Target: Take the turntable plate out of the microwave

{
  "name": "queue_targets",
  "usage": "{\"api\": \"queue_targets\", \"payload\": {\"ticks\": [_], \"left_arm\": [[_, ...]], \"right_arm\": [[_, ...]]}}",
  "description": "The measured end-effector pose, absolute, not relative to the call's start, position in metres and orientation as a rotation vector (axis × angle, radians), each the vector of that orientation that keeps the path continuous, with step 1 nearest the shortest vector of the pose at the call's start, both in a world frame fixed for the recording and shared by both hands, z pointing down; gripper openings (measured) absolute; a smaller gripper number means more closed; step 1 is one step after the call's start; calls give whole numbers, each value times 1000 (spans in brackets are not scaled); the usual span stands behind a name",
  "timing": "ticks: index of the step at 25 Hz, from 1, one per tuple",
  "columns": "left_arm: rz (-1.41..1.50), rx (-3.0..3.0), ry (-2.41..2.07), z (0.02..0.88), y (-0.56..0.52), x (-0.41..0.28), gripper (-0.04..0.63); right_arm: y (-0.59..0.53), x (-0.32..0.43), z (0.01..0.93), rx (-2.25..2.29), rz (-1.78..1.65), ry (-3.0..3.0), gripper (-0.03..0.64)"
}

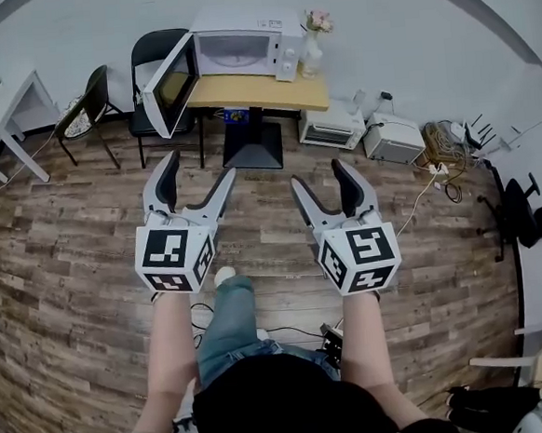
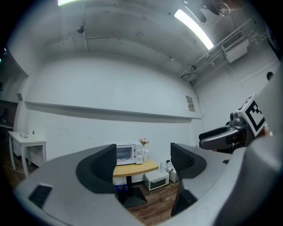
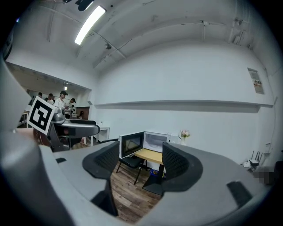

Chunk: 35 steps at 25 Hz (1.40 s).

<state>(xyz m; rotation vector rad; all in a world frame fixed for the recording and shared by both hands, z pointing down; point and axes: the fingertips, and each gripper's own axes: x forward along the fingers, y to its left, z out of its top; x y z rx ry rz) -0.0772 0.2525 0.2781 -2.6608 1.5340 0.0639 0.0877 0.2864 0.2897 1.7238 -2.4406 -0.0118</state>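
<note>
Across a wood-plank floor (image 1: pixel 67 236), a white microwave oven (image 1: pixel 239 47) is set at the left end of a light wooden tabletop (image 1: pixel 271 94), door swung open; its turntable plate cannot be made out inside. The left gripper (image 1: pixel 201 168) and right gripper (image 1: pixel 317 173) are held well apart from it, jaws wide and empty.

Turntable plate: too small to tell inside the microwave (image 1: pixel 244 49), any view. Its door (image 1: pixel 169 86) is hidden behind a jaw of your left hand-held gripper (image 2: pixel 143 161) in that gripper's view.
</note>
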Motion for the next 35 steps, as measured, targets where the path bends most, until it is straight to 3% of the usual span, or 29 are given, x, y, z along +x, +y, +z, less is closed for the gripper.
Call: {"api": "queue_targets", "payload": {"ticks": [24,35], "left_arm": [[181,-2706,1505,257,-39,-111,383],[121,-2802,1450,281,-96,-101,383]], "right_arm": [[3,76,263,1879,-50,-2374,312],[-55,70,285,1896,46,-2360,311]]}}
